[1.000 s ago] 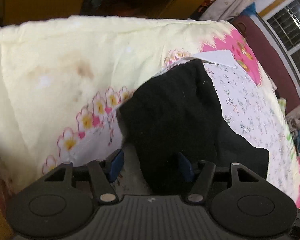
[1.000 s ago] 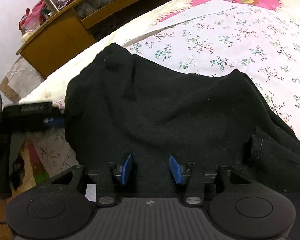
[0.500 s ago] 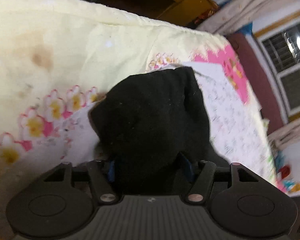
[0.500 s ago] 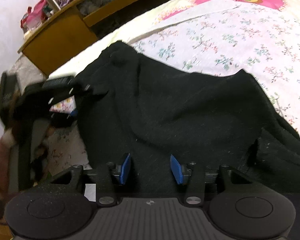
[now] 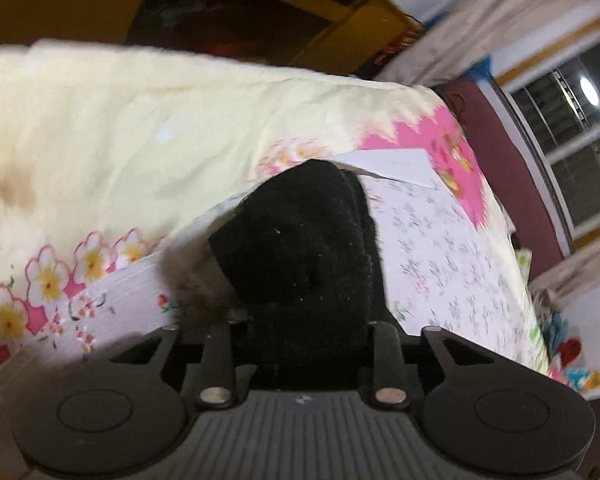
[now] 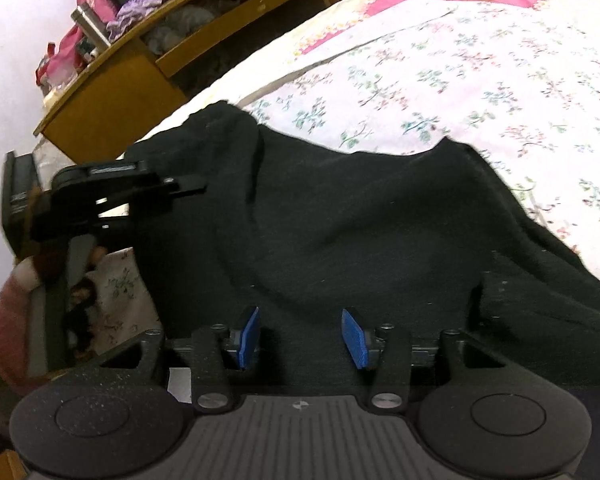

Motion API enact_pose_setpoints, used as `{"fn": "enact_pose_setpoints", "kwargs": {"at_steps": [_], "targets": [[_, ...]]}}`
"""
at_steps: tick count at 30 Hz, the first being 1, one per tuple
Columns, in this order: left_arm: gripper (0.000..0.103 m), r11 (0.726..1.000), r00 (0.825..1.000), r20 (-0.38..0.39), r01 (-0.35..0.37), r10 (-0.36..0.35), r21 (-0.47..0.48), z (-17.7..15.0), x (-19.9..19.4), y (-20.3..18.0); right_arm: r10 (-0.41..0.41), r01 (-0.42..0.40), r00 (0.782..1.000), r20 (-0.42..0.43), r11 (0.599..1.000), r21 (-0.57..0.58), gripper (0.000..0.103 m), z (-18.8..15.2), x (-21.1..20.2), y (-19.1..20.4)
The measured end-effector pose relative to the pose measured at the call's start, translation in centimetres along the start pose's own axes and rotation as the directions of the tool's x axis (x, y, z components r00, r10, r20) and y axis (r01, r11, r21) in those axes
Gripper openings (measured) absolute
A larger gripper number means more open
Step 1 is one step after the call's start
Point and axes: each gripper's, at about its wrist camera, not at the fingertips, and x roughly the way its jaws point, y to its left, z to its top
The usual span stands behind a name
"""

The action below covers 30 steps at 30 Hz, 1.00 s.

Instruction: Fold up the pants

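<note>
Black pants lie spread on a floral bedsheet. In the left wrist view a bunched end of the pants fills the space between the fingers of my left gripper, which hides the pads; the gripper holds this cloth raised off the bed. The left gripper also shows in the right wrist view, at the pants' left edge. My right gripper is open, its blue pads apart, hovering just over the near part of the pants.
A wooden shelf unit with clutter and a metal flask stands beyond the bed's far edge. A pink-patterned part of the sheet lies far right. A window and curtains are beyond the bed.
My left gripper moved in onto the pants' left end, closed on it and lifted it. My right gripper stayed open and barely moved.
</note>
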Motion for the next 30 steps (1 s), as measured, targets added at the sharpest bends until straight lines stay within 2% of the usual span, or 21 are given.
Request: {"fn": "enact_pose_setpoints", "kwargs": {"at_steps": [4,7,10,12,16,19,20,26,28,29,30], "targets": [[0.031,0.996,0.998,-0.011,0.063,-0.062,0.062,0.2,-0.3,-2.5,-0.022,0.021,0.999,0.038,0.999,0.029,0.035,-0.7,-1.4,-1.5],[0.030,0.983,0.992,-0.034,0.126,-0.123,0.133,0.0,-0.1,-5.6,-0.048,0.043,0.996,0.073,0.997,0.068,0.035,-1.4,-3.1,-2.8],[0.030,0.956,0.975,-0.078,0.221,-0.210,0.192,-0.9,-0.1,-8.8,-0.076,0.066,0.992,0.096,0.992,0.104,0.035,-2.2,-4.6,-4.2],[0.030,0.931,0.954,-0.121,0.295,-0.275,0.214,-1.7,-0.3,-10.6,-0.097,0.084,0.990,0.103,0.988,0.127,0.035,-2.8,-5.3,-5.1],[0.030,0.853,0.879,-0.256,0.461,-0.402,0.244,-4.1,-0.2,-15.3,-0.137,0.111,0.983,0.120,0.972,0.205,0.035,-4.1,-6.8,-7.4],[0.030,0.788,0.803,-0.392,0.563,-0.450,0.250,-7.4,0.5,-18.9,-0.176,0.132,0.975,0.139,0.951,0.279,0.036,-5.4,-8.4,-9.5],[0.030,0.765,0.771,-0.439,0.596,-0.461,0.244,-8.7,1.0,-20.0,-0.191,0.141,0.971,0.144,0.943,0.300,0.036,-5.9,-9.0,-10.1],[0.030,0.697,0.630,-0.615,0.695,-0.473,0.176,-15.4,4.3,-24.3,-0.302,0.223,0.942,0.145,0.889,0.401,0.036,-9.8,-12.9,-13.5],[0.031,0.678,0.610,-0.652,0.708,-0.450,0.195,-17.5,5.1,-25.6,-0.333,0.242,0.932,0.146,0.868,0.434,0.037,-11.3,-14.1,-14.6],[0.031,0.677,0.611,-0.665,0.705,-0.430,0.211,-18.5,5.8,-26.1,-0.350,0.254,0.925,0.146,0.858,0.447,0.038,-12.0,-14.6,-15.0],[0.031,0.682,0.620,-0.672,0.694,-0.405,0.230,-19.4,6.1,-26.3,-0.361,0.262,0.921,0.145,0.850,0.457,0.039,-12.6,-14.9,-15.1]]}}
